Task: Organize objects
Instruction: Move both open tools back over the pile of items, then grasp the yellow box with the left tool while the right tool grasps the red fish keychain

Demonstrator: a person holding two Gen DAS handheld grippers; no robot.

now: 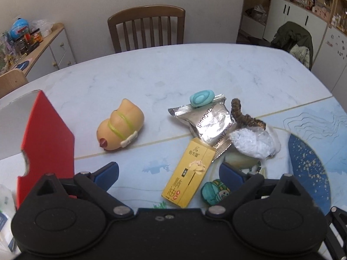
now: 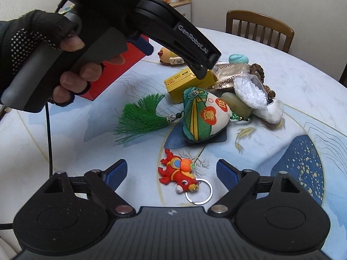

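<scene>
My left gripper (image 1: 169, 172) is open just above the table, and the near end of a yellow box (image 1: 188, 175) lies between its blue pads without touching them. Behind the box are a silver foil packet (image 1: 208, 121), a teal oval (image 1: 201, 98), a white fluffy pouch (image 1: 253, 143) and a peach duck toy (image 1: 120, 127). My right gripper (image 2: 171, 171) is open over a red fish keychain (image 2: 176, 173). A green sachet (image 2: 201, 117) with a tassel lies beyond it. A gloved hand (image 2: 39, 43) holds the left gripper, one of its fingers (image 2: 195, 49) above the yellow box (image 2: 186, 82).
An open red box (image 1: 47, 143) stands at the table's left. The round patterned table (image 1: 195, 69) has a wooden chair (image 1: 147, 28) behind it, a cluttered sideboard (image 1: 36, 43) to the far left and a chair draped with a jacket (image 1: 292, 41) to the right.
</scene>
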